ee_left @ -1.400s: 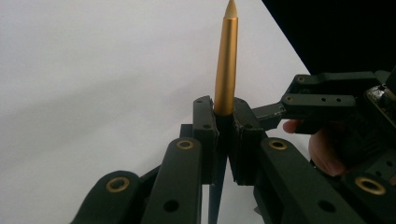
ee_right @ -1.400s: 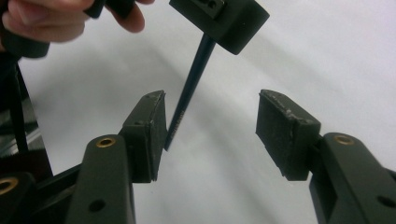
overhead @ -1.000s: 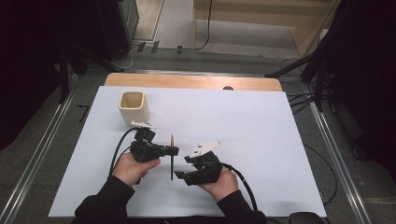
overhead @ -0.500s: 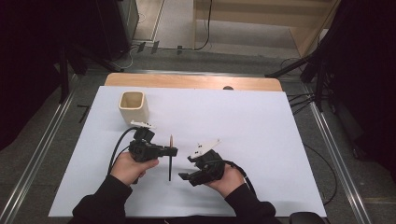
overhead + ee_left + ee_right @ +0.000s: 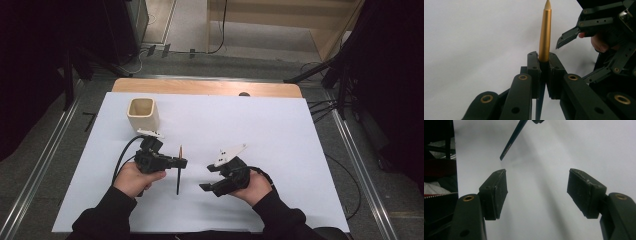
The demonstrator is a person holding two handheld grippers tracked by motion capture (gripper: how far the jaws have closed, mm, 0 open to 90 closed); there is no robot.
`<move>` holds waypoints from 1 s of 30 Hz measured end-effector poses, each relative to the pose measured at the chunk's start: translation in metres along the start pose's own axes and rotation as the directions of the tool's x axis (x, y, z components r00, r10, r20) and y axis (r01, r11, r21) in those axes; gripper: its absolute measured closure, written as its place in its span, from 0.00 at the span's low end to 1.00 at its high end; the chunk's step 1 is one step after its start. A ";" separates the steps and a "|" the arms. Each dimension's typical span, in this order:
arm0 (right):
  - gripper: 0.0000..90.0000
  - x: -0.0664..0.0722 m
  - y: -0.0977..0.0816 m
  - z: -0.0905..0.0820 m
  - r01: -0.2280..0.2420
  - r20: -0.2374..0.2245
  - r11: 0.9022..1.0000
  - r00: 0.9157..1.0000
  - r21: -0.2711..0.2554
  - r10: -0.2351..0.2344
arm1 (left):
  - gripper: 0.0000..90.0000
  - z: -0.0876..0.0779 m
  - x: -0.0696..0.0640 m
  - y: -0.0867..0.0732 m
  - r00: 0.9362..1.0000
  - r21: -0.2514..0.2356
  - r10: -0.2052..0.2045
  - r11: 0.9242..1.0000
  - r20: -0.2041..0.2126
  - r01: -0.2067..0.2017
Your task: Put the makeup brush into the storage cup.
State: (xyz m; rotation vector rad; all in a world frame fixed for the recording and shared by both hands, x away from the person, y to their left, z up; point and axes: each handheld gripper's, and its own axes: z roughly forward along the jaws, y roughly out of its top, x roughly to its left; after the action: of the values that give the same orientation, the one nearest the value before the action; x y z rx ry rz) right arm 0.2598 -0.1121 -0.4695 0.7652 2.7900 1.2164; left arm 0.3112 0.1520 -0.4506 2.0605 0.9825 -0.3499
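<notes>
Pen [image 5: 178,172], black barrel with a gold end section tapering to a point, is pinched in the left tongs [image 5: 181,162] roughly at the gold/black junction; in the left gripper view the gold end [image 5: 545,32] is seen standing clear above the closed pads, black barrel running down below them. In the high view the pen is held above the white table [image 5: 280,130], gold tip pointing away from the person, near-centre, a little left. Grip near the middle probably chosen to leave both ends free for a second grasp or a handover. Right tongs [image 5: 214,178] are spread wide, nothing between the pads, sitting just beside the pen with a gap; in the right gripper view the black barrel's free end [image 5: 510,143] is seen ahead and off to one side of the jaw opening, so alignment is judged not yet good for a grab. Cream square cup [image 5: 143,113] stands at the table's far left, likely the pen's holder.
</notes>
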 end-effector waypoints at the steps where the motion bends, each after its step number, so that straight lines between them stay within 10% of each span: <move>1: 0.37 -0.001 -0.001 -0.001 0.005 -0.005 1.000 1.000 -0.003 -0.005 | 0.93 0.000 0.000 0.000 1.000 0.002 0.002 1.000 0.002 -0.002; 30: 0.29 -0.021 -0.037 -0.046 -0.032 0.086 0.999 0.996 -0.044 0.036 | 0.93 -0.003 -0.002 -0.002 1.000 0.016 0.015 1.000 0.017 -0.015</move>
State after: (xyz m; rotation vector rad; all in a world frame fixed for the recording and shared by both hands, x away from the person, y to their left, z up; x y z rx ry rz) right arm 0.2534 -0.1747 -0.4670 0.8444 2.6835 1.2129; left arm 0.3083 0.1537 -0.4486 2.0747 0.9570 -0.3675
